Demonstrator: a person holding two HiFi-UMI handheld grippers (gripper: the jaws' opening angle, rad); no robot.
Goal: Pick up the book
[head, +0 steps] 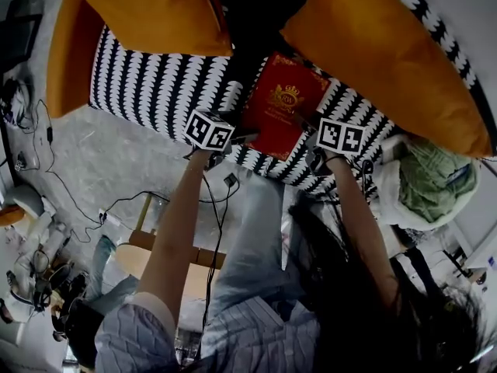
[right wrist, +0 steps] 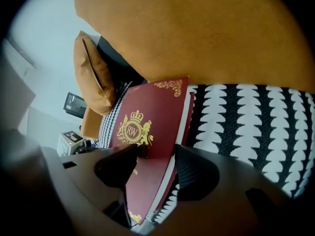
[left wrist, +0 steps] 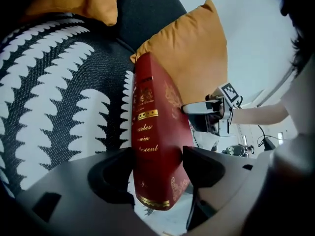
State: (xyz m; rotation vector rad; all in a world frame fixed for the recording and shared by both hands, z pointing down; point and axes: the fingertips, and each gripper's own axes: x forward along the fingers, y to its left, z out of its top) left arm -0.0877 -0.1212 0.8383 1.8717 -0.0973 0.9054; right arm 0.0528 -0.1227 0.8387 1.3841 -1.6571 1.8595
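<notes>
Far left: an orange cushion (head: 147, 10) leaning at the end of a sofa seat (head: 147, 84) covered in a black-and-white scalloped print. Moving right, a forearm (head: 175, 231) reaching up to the left claw (left wrist: 157, 162). Grips the red book (head: 283, 103) there, one pad against each cover, low on the spine, with the gold lettering (left wrist: 146, 136) of that spine facing the left gripper view. In the middle, the book itself: lies on the patterned seat between the two cushions, front cover up with its gold crest (right wrist: 132, 130) showing, far end pointing toward the dark gap at the sofa back. Right of that, the right claw (right wrist: 157, 154), at the book's page-edge side. Stands open around it, jaws spread wide, one jaw over the front cover just beside the crest, the other down along the page edges, close to the seat fabric. Far right: a larger orange cushion (head: 388, 53), slanting across the seat's other end and rising well above the print.
</notes>
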